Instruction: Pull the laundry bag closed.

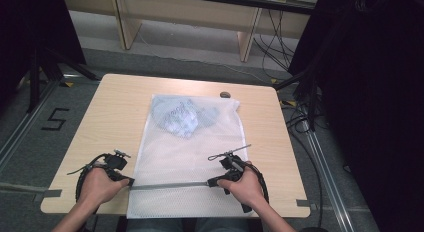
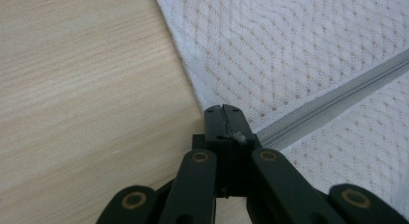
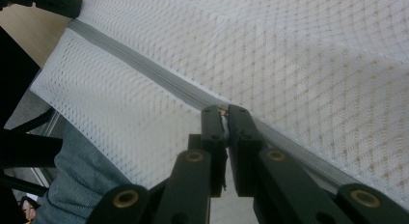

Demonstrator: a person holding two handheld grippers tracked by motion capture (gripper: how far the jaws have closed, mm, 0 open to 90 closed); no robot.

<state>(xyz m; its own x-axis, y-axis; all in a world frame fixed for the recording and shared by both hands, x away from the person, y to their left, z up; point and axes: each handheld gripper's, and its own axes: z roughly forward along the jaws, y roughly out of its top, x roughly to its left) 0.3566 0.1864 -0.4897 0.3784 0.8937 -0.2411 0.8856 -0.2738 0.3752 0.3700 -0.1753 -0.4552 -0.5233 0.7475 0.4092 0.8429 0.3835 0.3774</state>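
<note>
High view had the full layout: white mesh laundry bag [image 1: 187, 157] flat on the wooden table [image 1: 110, 117], near end overhanging the front edge, pale blue garment [image 1: 182, 116] bunched inside at the far end, grey zipper [image 1: 170, 185] running across near the person. Left gripper [image 1: 131, 182] clenched on the zipper's left end at the bag edge; right gripper [image 1: 209, 182] clenched on the zipper, apparently on the slider, too small to confirm. Right gripper view added denim under the overhang. Left gripper view showed wood grain and honeycomb mesh. Garment type unreadable through the mesh.
</note>
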